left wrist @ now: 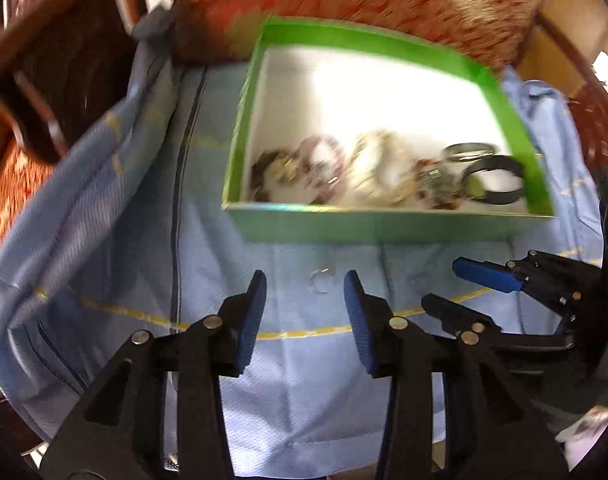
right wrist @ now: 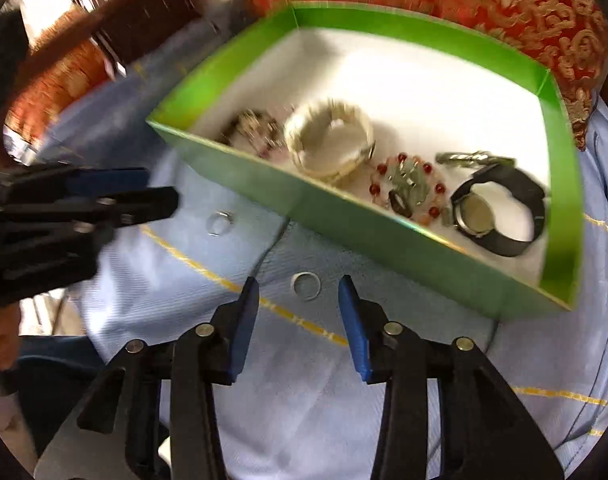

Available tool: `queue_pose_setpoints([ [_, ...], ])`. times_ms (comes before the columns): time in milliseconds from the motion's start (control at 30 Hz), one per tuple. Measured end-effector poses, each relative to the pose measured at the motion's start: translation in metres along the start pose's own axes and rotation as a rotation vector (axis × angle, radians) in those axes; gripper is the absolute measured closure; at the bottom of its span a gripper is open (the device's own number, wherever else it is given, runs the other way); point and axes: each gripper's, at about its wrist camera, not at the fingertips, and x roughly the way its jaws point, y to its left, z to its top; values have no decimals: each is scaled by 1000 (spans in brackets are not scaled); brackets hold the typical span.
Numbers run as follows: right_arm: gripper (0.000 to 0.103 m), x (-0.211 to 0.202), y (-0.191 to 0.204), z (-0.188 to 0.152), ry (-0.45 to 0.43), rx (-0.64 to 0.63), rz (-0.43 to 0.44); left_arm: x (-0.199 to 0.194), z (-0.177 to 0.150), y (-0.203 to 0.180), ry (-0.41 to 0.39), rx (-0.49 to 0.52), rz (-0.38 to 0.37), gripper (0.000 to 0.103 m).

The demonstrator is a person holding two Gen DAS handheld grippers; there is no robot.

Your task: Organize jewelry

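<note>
Green box point(right wrist: 384, 236) on light-blue cloth point(right wrist: 304, 400) holding bracelets and a black wristwatch point(right wrist: 500, 212), 2 silver rings on the cloth outside it, one point(right wrist: 306, 286) just ahead of the right gripper point(right wrist: 299, 304), the other point(left wrist: 322, 280) ahead of the left gripper point(left wrist: 306, 300), both grippers' fingers apart and empty

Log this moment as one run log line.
left gripper: open, empty | right gripper: open, empty | two rings on blue cloth | green box: bracelets, watch

Two rings point(right wrist: 306, 285) beside filled green box point(right wrist: 384, 236)
</note>
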Motion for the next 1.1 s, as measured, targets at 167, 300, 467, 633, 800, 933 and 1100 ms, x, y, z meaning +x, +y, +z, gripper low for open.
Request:
queue_pose_setpoints([
  [167, 85, 22, 19, 2, -10, -87, -130, 22, 3, 9, 57, -29, 14, 60],
  [300, 85, 20, 19, -2, 40, -88, -124, 29, 4, 3, 71, -19, -18, 60],
  [467, 85, 10, 12, -19, 113, -109, -126, 40, 8, -14, 70, 28, -10, 60],
  [633, 79, 0, -13, -24, 126, -7, -84, 58, 6, -27, 103, 73, 41, 60],
  [800, 73, -6, -26, -23, 105, 53, -71, 58, 5, -29, 95, 71, 38, 83],
  [933, 73, -13, -43, -20, 85, 133, -39, 57, 1, -39, 108, 99, -7, 85],
  [1100, 73, -20, -54, -22, 85, 144, -45, 52, -13, -56, 141, 138, -52, 85],
])
